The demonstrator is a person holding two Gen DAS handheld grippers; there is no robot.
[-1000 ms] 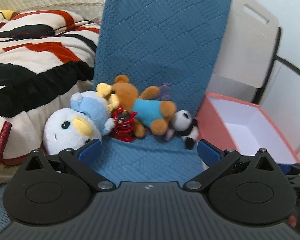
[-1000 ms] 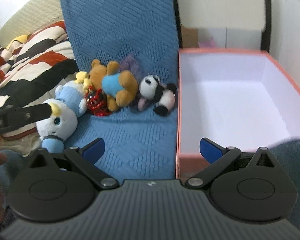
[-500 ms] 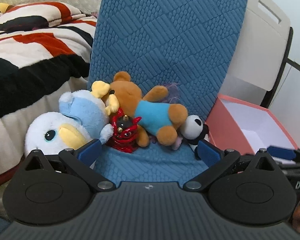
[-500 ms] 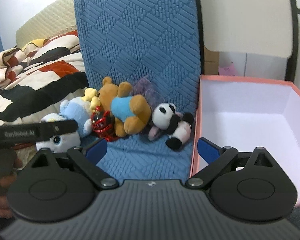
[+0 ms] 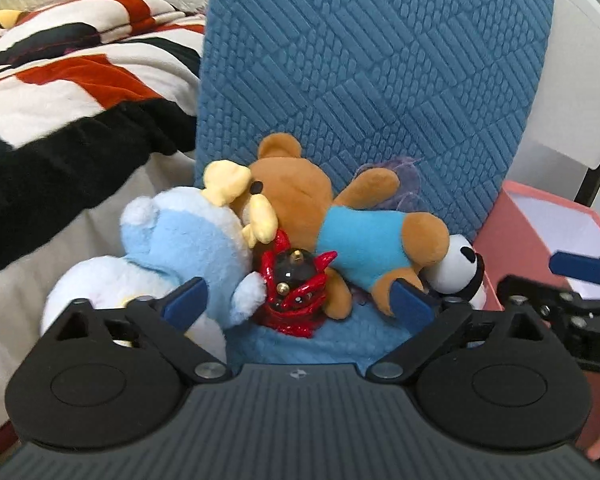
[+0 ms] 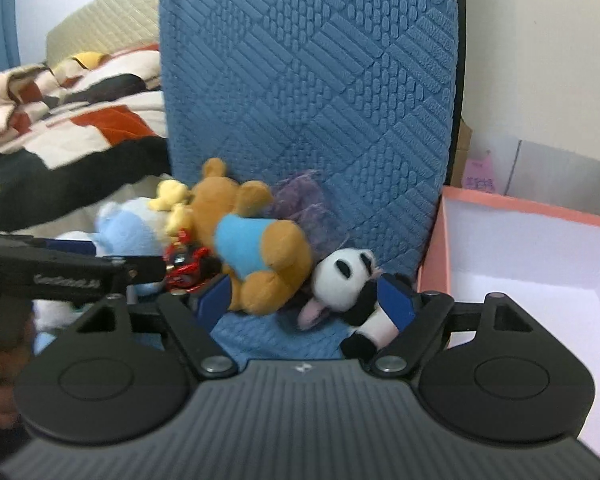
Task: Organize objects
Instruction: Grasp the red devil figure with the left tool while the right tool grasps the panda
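L tongs [image 5: 298, 300]: jaws wide, just been closing a little; red-black figurine [image 5: 296, 292] is framed between the pads, not gripped. R tongs [image 6: 306, 294]: jaws fairly wide, just been closing; panda plush [image 6: 346, 280] is seen between the pads, contact cannot be told. Toys are piled on blue chair seat [image 5: 320, 344] against the backrest: penguin plush [image 5: 180, 248] at 9 o'clock of figurine, brown bear [image 5: 340, 232] at 1 o'clock. Pink box [image 6: 520, 248] is noted at 3 o'clock of panda.
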